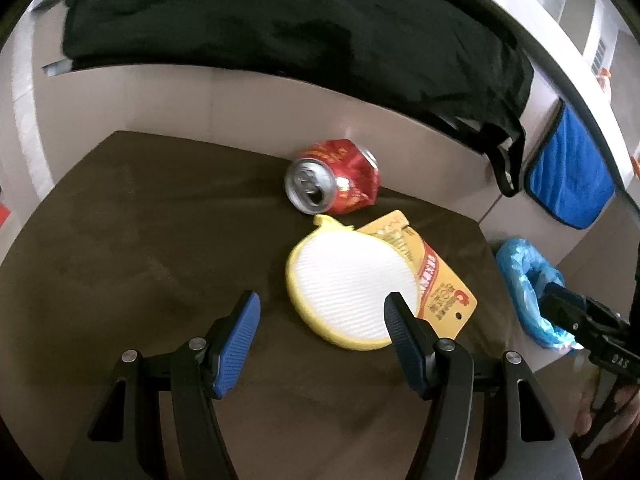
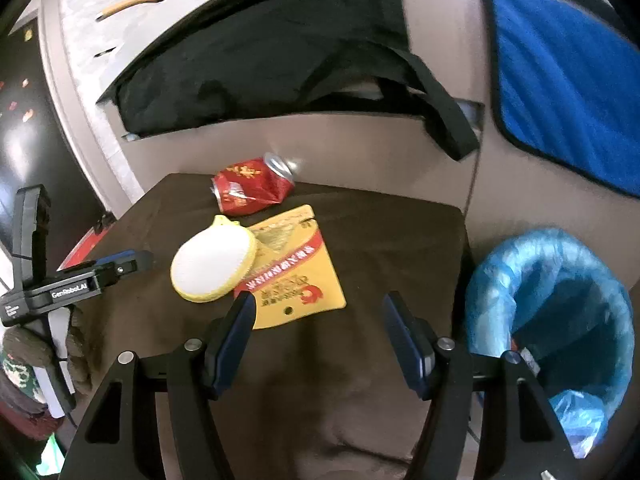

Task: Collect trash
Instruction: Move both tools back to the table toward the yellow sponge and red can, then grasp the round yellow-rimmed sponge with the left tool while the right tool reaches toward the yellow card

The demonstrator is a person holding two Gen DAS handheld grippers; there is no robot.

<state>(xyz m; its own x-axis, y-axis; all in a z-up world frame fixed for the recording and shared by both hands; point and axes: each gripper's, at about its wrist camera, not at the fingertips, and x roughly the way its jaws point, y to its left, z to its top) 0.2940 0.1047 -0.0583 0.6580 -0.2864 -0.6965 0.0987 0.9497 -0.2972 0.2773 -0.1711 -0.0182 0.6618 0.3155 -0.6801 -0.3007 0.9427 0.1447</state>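
- Left wrist view: the left tongs are seen with jaws apart and nothing between them, hovering above the brown cloth-covered bench.
- The round yellow-rimmed white pad lies just beyond the right-hand jaw, resting partly on the flat yellow and red foil packet; the crushed red drink can lies on its side at the far edge.
- In the right wrist view, the right tongs are likewise apart and empty, with the packet's near corner just beside the left jaw.
- The bin lined with a blue plastic bag stands to the right of the bench, its mouth open.
- For a good pick, the pad should probably be taken across its rim, as it is soft and may fold; the flat packet may need to be caught at an overhanging or raised edge.
- The can is dented, so the jaws are best set across its narrower crushed waist.
- "GenRoboLAI" or similar is read on the left tongs' body in the right wrist view; the packet's red banner carries characters too blurred to read.
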